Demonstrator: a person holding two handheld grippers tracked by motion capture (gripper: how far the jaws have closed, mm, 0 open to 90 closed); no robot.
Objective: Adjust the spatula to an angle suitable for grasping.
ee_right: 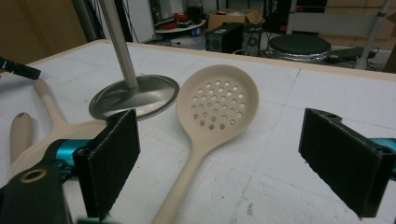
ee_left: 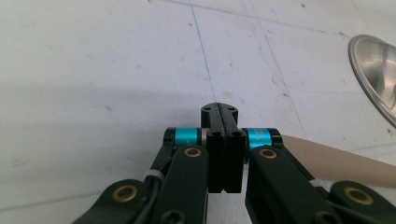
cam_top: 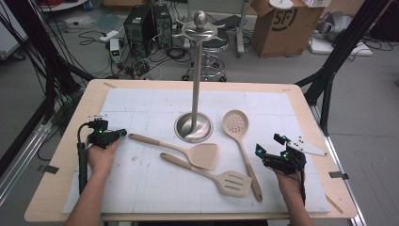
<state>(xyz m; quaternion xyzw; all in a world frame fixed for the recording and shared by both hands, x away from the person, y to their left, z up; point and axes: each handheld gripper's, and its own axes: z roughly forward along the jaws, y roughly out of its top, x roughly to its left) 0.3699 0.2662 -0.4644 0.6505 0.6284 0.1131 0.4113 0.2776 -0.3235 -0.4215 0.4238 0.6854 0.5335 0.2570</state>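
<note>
We log 1 skimmer (ee_right: 219, 105), handle running toward our right gripper's (ee_right: 219, 158) wide-open jaws; left gripper (ee_left: 223, 140) closed, empty.

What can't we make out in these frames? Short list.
- Solid spatula, left gripper view: its handle alone shows; the blade is cut off by the right edge, the near end sits behind the shut left gripper.
- Stand base, left gripper view: cut off by the right edge.
- Skimmer, right gripper view: handle end runs off the bottom edge, between the open right gripper jaws.
- Stand hooks, high view: too small to count.
</note>
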